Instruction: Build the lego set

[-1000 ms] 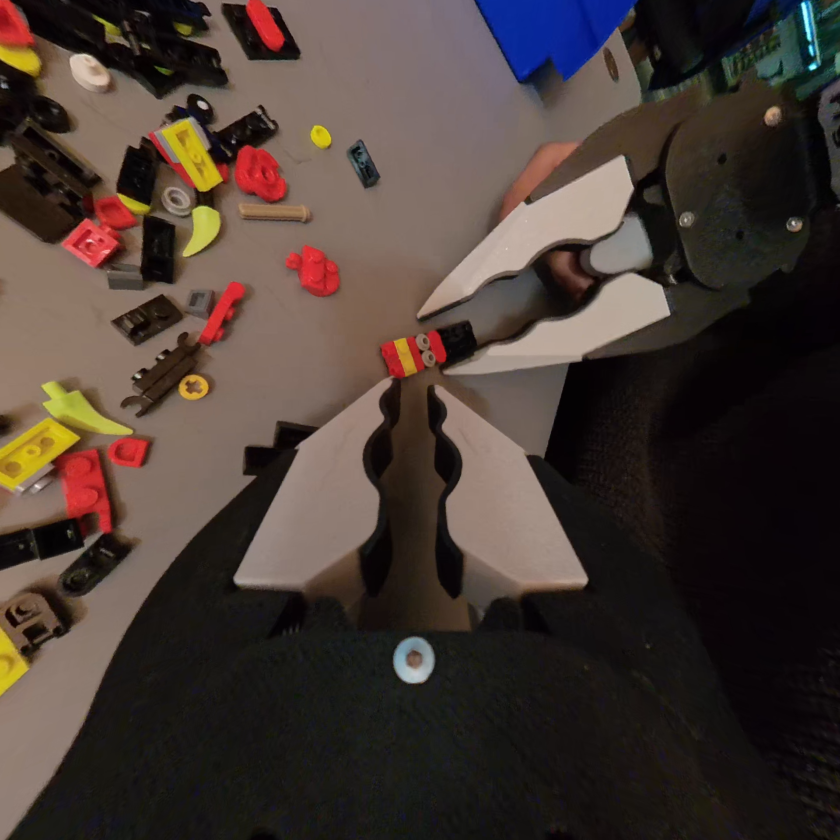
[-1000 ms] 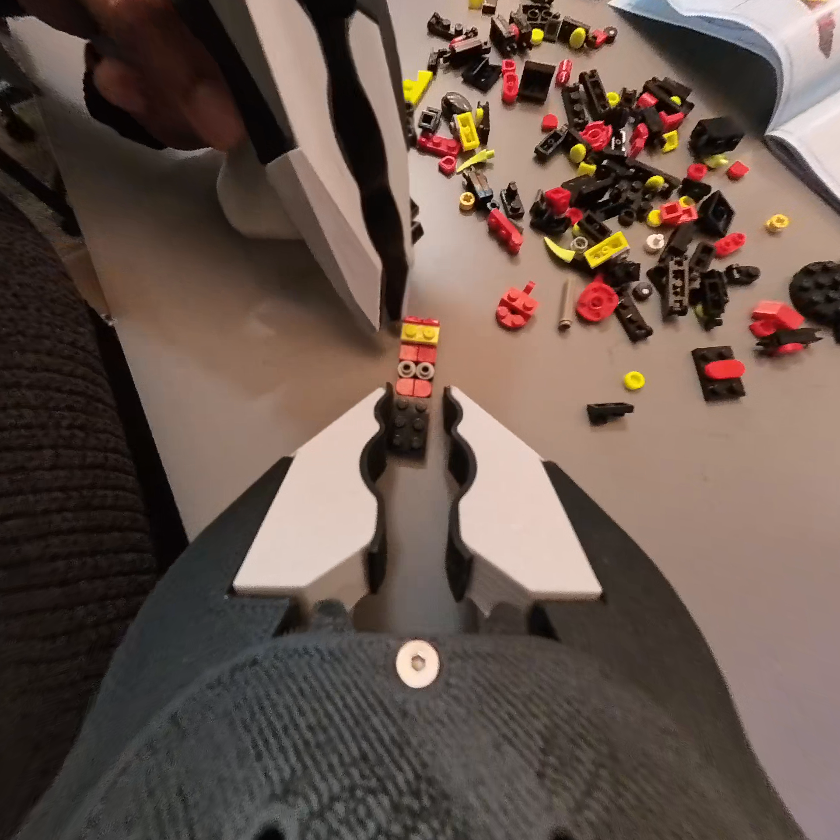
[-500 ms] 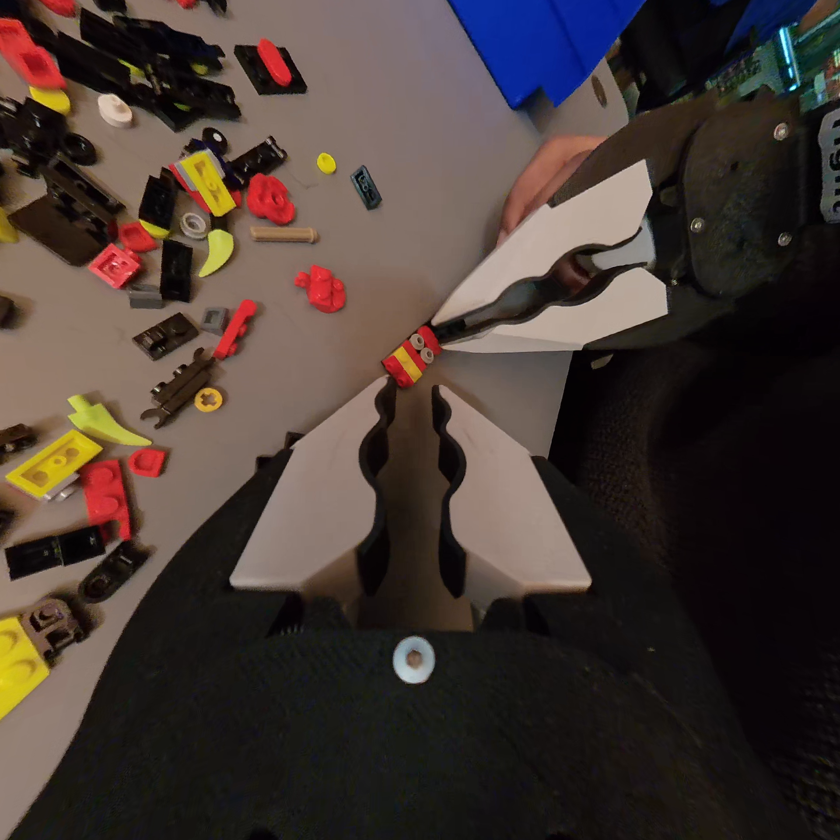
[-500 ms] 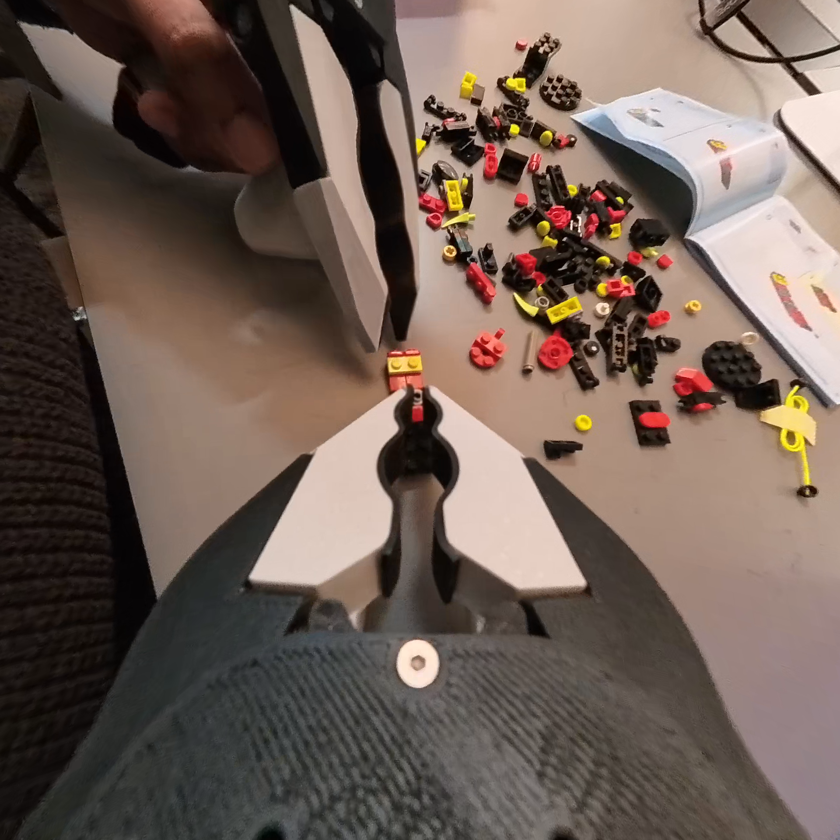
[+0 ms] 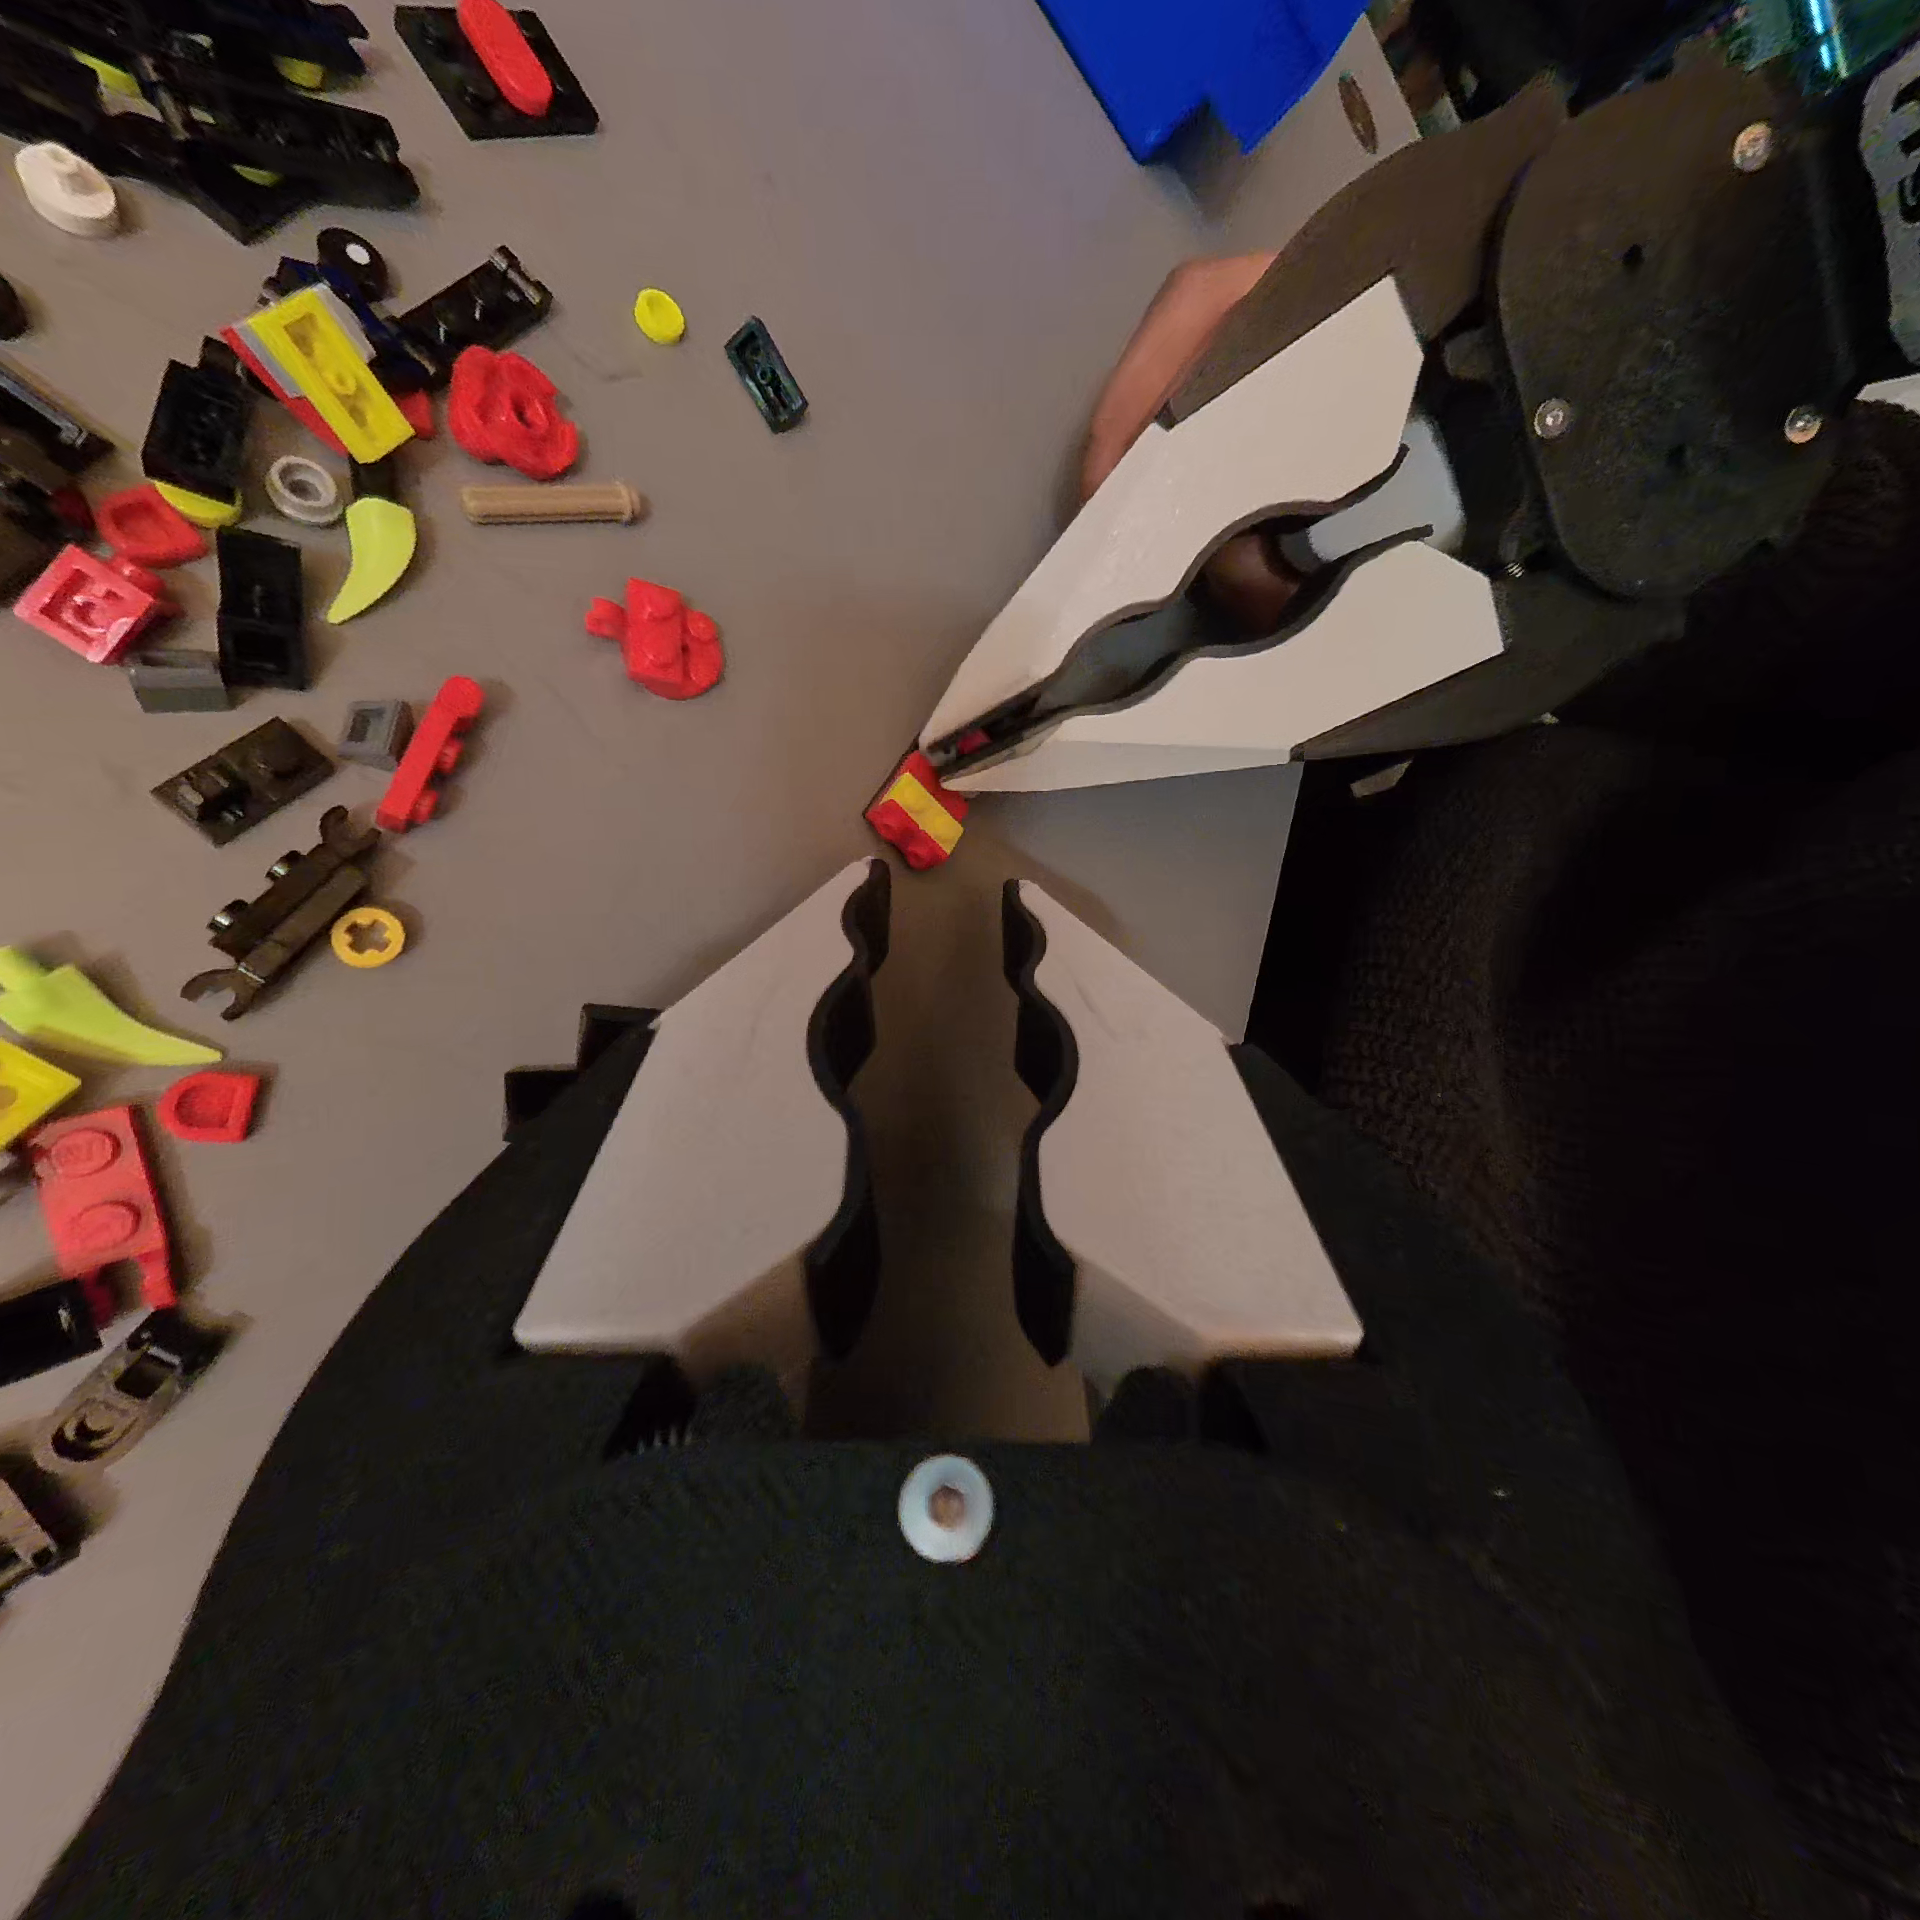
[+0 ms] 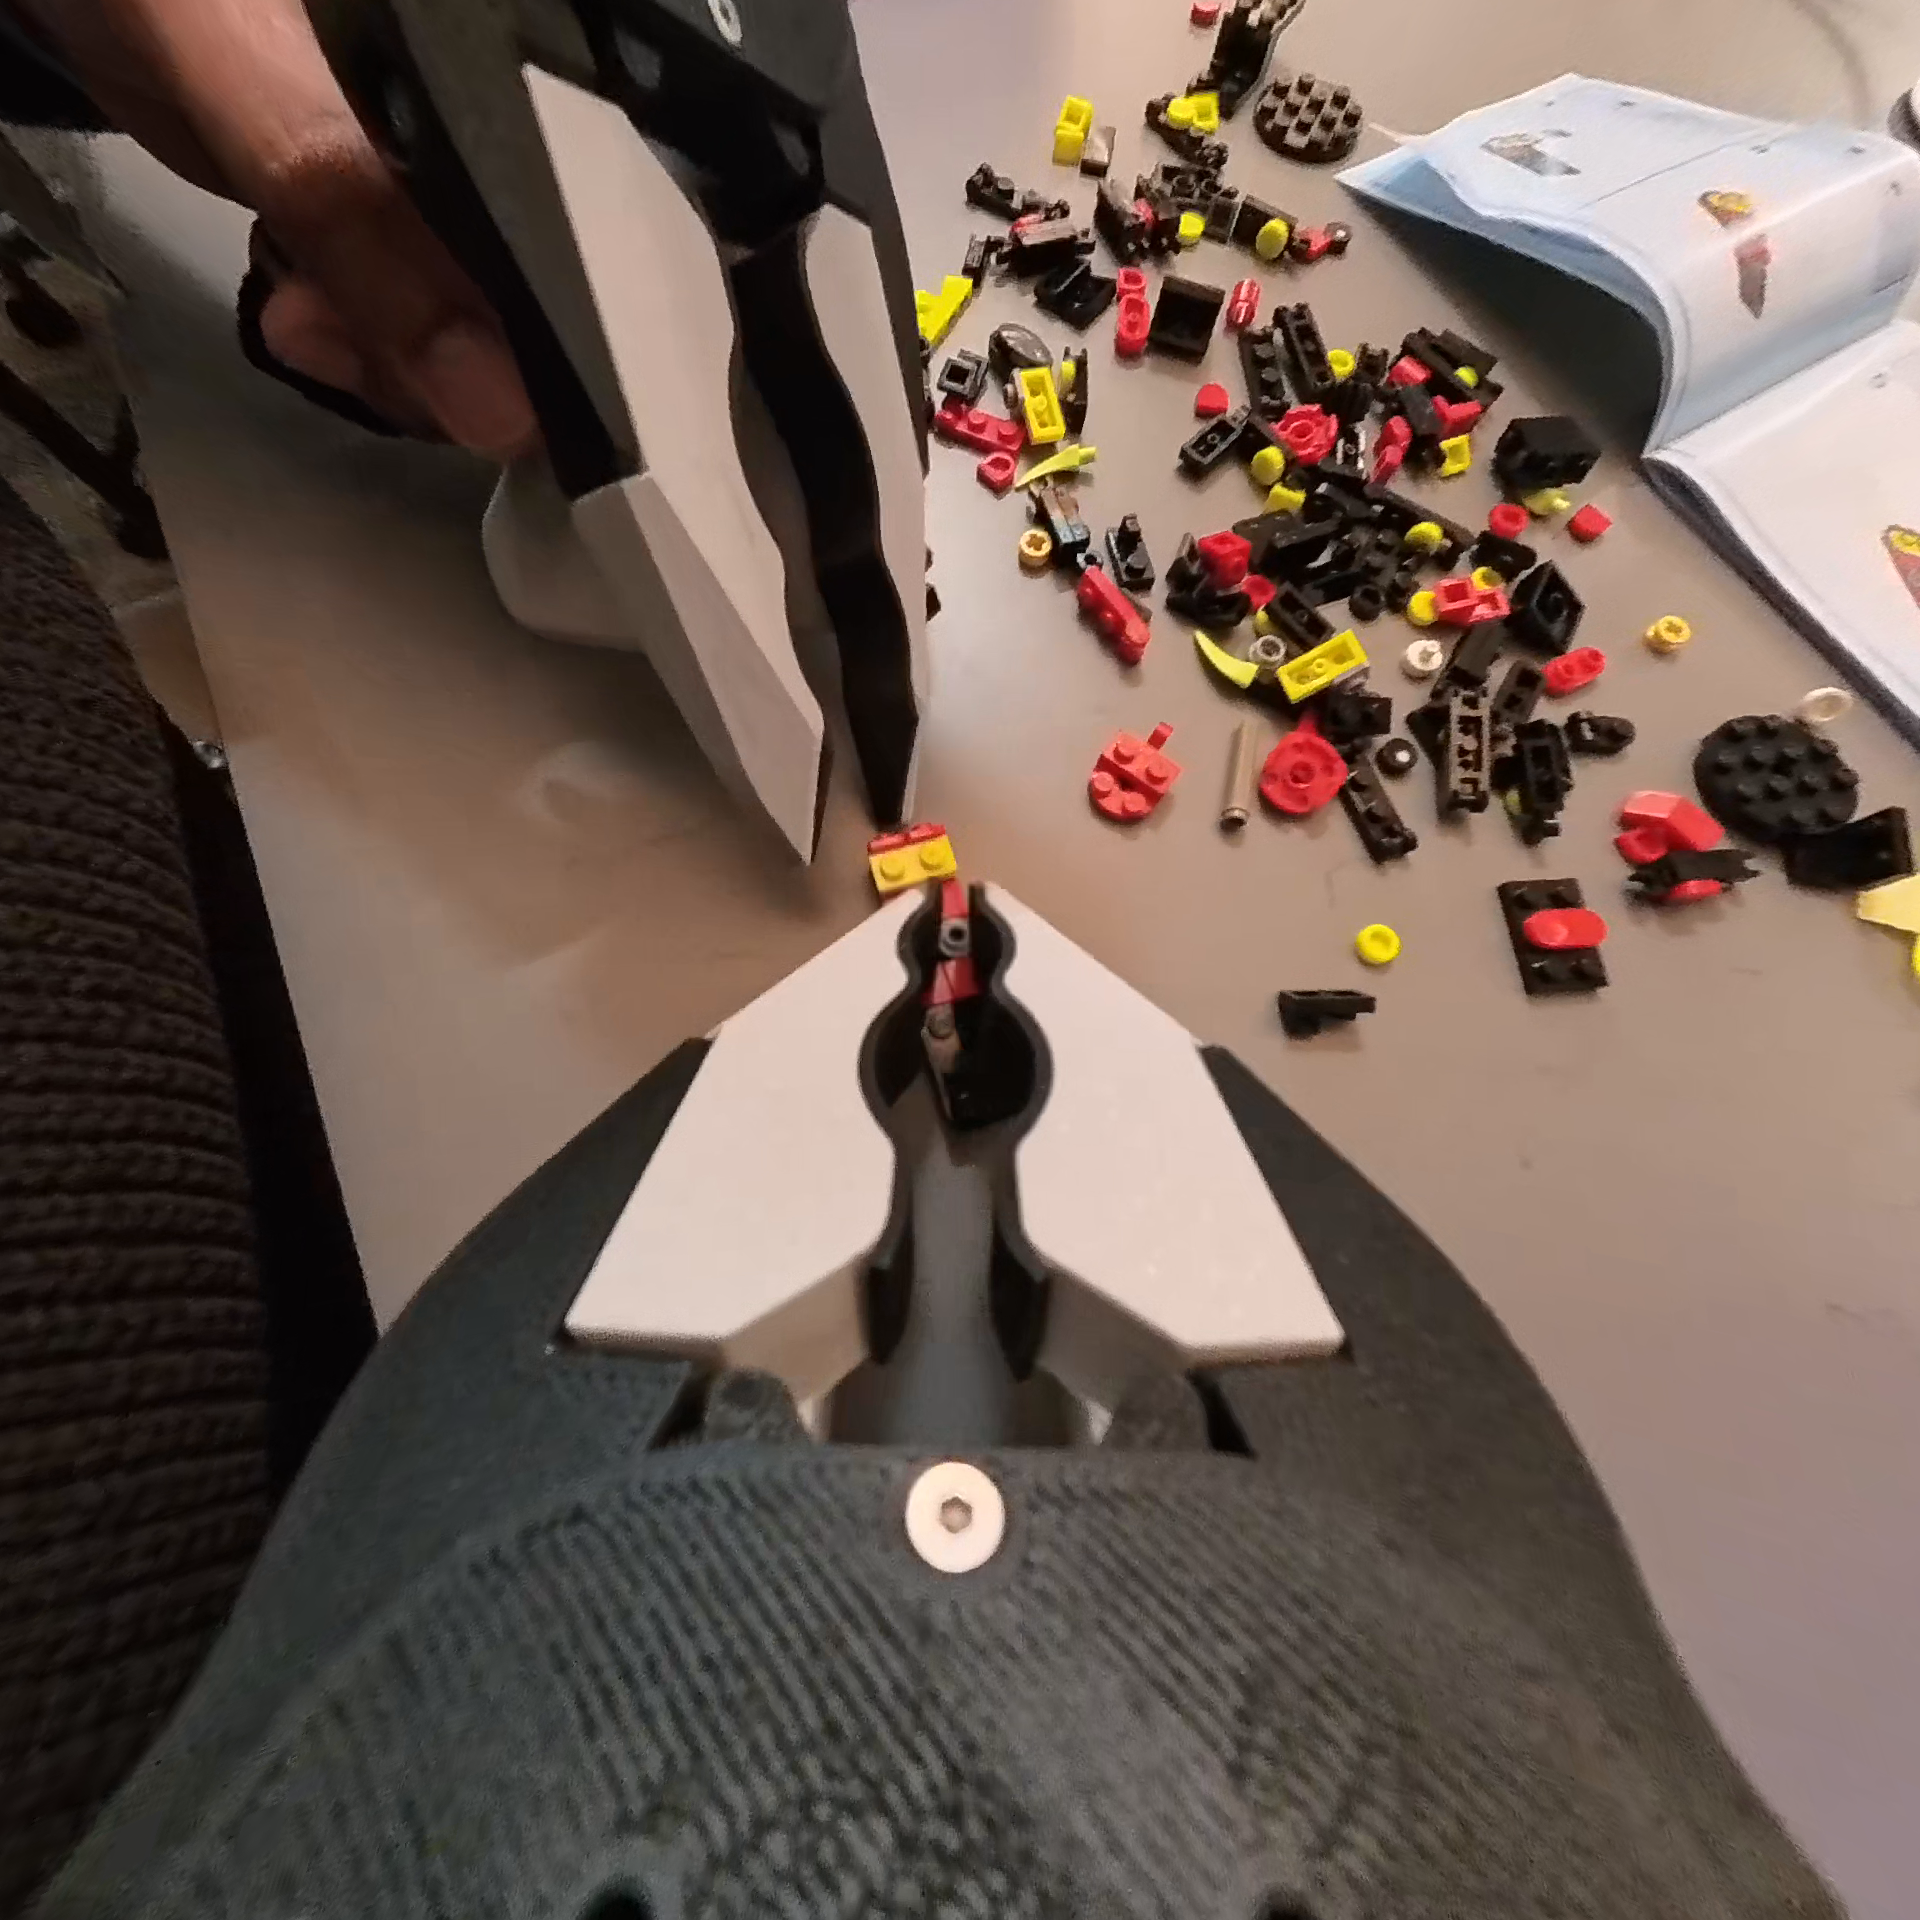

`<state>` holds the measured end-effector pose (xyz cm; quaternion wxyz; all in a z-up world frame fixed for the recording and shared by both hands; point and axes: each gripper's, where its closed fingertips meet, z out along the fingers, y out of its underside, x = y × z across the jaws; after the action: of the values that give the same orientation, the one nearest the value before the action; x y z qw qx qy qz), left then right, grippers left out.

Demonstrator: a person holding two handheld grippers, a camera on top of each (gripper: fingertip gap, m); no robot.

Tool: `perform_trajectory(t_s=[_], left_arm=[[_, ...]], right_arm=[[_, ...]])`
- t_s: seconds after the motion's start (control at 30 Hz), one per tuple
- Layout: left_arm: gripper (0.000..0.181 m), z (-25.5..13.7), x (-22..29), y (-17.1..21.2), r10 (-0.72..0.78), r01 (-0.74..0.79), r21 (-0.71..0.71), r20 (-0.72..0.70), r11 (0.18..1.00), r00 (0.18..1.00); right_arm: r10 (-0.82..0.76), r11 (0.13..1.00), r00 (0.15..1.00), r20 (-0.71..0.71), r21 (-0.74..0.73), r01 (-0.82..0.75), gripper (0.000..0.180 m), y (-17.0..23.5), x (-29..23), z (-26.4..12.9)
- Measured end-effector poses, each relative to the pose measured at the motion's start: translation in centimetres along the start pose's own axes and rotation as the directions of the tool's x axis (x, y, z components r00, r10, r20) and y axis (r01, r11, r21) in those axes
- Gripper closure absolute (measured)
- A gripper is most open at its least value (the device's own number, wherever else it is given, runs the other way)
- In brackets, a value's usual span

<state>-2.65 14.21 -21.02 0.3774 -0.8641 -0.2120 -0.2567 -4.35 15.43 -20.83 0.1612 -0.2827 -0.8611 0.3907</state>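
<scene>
A small lego assembly [image 6: 940, 935] of red, yellow, grey & black plates is clamped in the right gripper [image 6: 951, 899], jaws nearly closed on it; its red-yellow end [image 5: 916, 816] sticks out past the tips, near the grey table's [image 5: 727, 187] edge. The left gripper [image 5: 940, 883] is held partly open w/ nothing in it, tips just beside that end. Loose pieces [image 6: 1340, 540] are scattered further back, an open instruction booklet [image 6: 1714, 260] beyond.

No readable text anywhere; the open instruction booklet [image 6: 1714, 260] at upper right of the right wrist view shows only pictures, print too small to make out.
</scene>
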Motion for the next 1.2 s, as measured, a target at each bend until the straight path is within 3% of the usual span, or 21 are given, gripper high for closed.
perform_trajectory(t_s=[0.17,0.7,1.2], left_arm=[[0.161,-0.2,-0.1,-0.1,-0.002,0.002,0.008,0.0,1.0,1.0],[0.162,-0.2,-0.1,-0.1,0.034,-0.034,0.008,-0.009,0.999,0.999],[0.156,-0.6,-0.4,-0.8,0.02,-0.018,0.049,-0.044,0.999,0.999]], right_arm=[[0.053,0.996,0.999,0.005,0.078,-0.054,0.177,-1.2,0.4,-0.8],[-0.003,0.999,1.0,0.003,0.035,0.003,0.175,-0.4,0.1,-0.6],[0.002,1.0,0.999,0.048,0.025,-0.004,0.161,-0.1,-0.5,-0.4]])
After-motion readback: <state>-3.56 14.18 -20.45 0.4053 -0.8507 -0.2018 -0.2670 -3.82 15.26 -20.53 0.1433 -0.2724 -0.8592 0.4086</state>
